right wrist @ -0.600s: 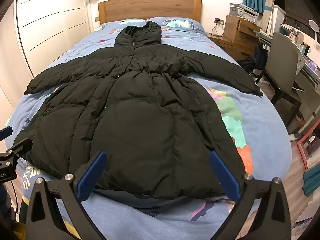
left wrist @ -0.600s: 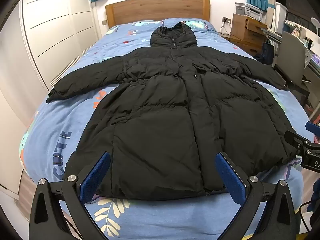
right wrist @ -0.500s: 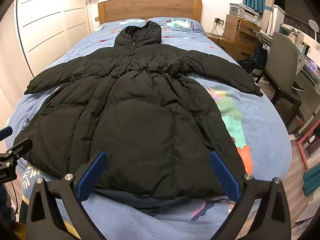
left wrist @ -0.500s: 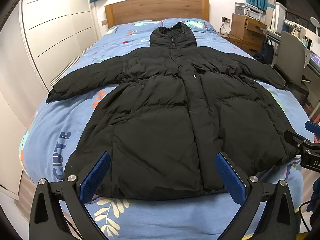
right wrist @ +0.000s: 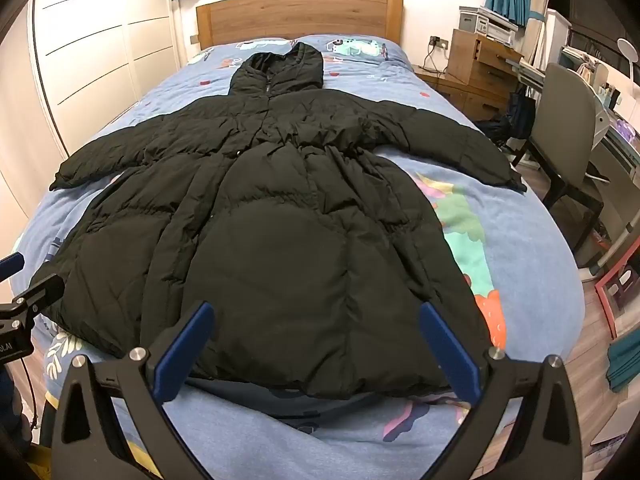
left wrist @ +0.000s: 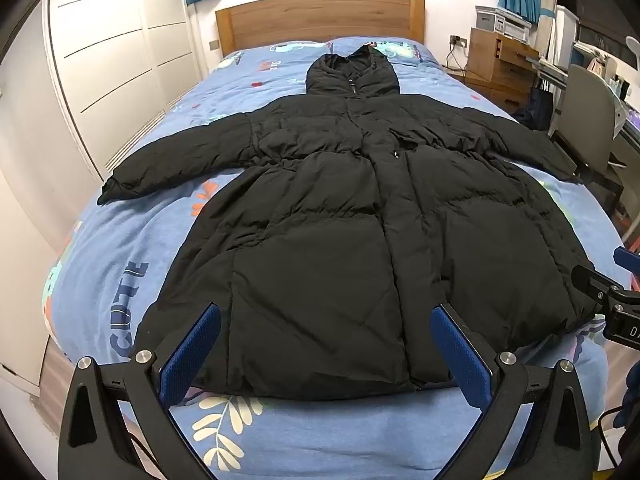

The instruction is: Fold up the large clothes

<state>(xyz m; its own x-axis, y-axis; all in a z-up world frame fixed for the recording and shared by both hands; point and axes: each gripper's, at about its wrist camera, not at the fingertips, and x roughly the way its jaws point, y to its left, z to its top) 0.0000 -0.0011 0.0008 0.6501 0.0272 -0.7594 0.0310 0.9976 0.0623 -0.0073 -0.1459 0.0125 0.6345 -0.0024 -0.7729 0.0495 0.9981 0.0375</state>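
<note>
1. Coat (left wrist: 320,240) — a long black puffer with a hood — lies face up and spread flat on the bed (left wrist: 104,264), filling the middle of both frames, with its hem at the bottom and its hood toward the wooden headboard (left wrist: 320,16) at the top.
2. Both sleeves stick straight out: one reaches the left edge of the frame in the left wrist view, the other runs toward the chair (right wrist: 568,120) at the right in the right wrist view.
3. Nothing is folded yet, as far as I can see — no sleeve is tucked in, no side is turned over, and the hem lies flat.
4. Left gripper (left wrist: 324,356) hangs over the hem at the bottom of its frame, blue pads (left wrist: 188,356) spread wide, pinching nothing and clear of the cloth.
5. Right gripper (right wrist: 316,352) does the same over the other half of the hem, its jaws spread wide and empty.
6. By my reckoning the whole job is left: sleeves in, sides over, then the length doubled up toward the hood.
</note>
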